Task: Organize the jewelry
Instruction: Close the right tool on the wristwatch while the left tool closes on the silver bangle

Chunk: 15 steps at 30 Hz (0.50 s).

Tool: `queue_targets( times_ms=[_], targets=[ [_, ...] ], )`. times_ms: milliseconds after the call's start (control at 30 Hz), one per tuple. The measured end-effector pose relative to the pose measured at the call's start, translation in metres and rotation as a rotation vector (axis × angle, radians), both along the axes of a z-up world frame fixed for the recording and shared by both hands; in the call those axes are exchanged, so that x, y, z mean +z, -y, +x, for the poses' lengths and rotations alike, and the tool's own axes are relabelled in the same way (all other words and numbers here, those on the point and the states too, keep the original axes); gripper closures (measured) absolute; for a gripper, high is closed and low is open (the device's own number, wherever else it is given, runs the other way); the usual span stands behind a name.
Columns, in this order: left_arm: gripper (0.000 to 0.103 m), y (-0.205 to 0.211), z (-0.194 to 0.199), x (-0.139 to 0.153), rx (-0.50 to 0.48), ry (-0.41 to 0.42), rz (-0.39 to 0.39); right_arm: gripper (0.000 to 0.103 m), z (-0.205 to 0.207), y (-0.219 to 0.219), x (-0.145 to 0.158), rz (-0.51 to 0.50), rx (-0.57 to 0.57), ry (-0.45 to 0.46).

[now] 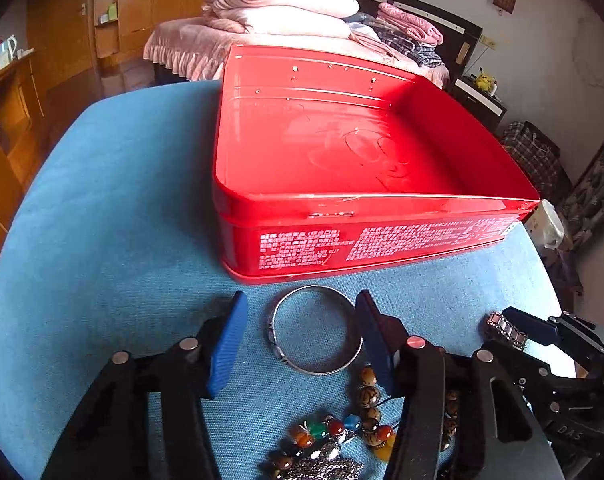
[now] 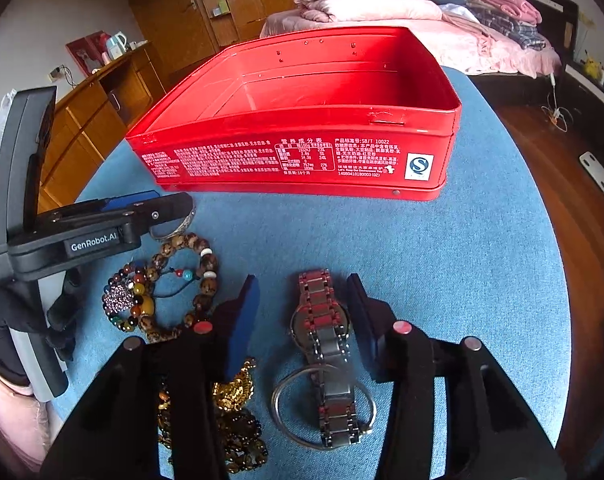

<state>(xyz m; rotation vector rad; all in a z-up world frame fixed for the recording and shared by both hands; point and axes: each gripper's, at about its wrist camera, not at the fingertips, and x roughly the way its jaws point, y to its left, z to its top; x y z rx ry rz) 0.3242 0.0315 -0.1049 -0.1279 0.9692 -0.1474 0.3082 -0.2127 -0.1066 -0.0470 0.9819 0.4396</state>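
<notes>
The worktop (image 1: 113,200) is round and covered in blue fabric. On its far half stands a red tin (image 1: 342,236), open at the top, its interior bare and its near wall printed with white text; the same tin (image 2: 302,156) is seen from the right wrist view.

The left gripper (image 1: 302,334) is low over the worktop with its jaws spread wide. A silver bangle (image 1: 316,330) lies flat on the fabric between its blue pads (image 1: 226,344); the right-hand pad appears to meet the bangle's rim, though contact cannot be confirmed. The bangle lies just in front of the tin.

The right gripper (image 2: 304,316) is likewise spread wide, its fingers either side of a metal-link watch (image 2: 326,344) without closing on it. The watch lies stretched out on the fabric, its band running toward the tin, its near end lying across a thin wire bangle (image 2: 279,408).

To the left of the watch lies a loop of brown wooden beads (image 2: 201,276), and inside and beside it a smaller bracelet of multicoloured stones (image 2: 135,304) carrying a sparkling charm. Nearer the camera, partly hidden by the right gripper's left finger, is a heap of gold-coloured chain and dark beads (image 2: 237,412).

All jewelry lies on the worktop, outside the tin.
</notes>
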Motion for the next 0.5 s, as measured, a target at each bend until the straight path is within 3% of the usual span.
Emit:
queue_targets(
  times_ms=[133, 200, 267, 400, 500],
  targets=[
    [0.049, 0.000, 0.001, -0.001, 0.001, 0.006, -0.013, 0.060, -0.002, -0.004, -0.002, -0.041, 0.013, 0.017],
    [0.057, -0.001, 0.000, -0.001, 0.006, 0.009, -0.009, 0.065, -0.002, -0.004, -0.002, -0.058, 0.009, 0.025],
    [0.076, -0.004, 0.000, -0.001, 0.035, 0.005, 0.010, 0.076, -0.001, -0.001, -0.002, -0.078, -0.007, 0.036],
    [0.083, -0.013, 0.001, -0.001, 0.047, -0.006, -0.036, 0.077, 0.000, 0.007, -0.002, -0.034, -0.013, 0.024],
    [0.083, -0.014, -0.002, 0.000, 0.040, -0.019, -0.059, 0.077, -0.001, 0.010, 0.000, -0.027, -0.014, 0.033]
  ],
)
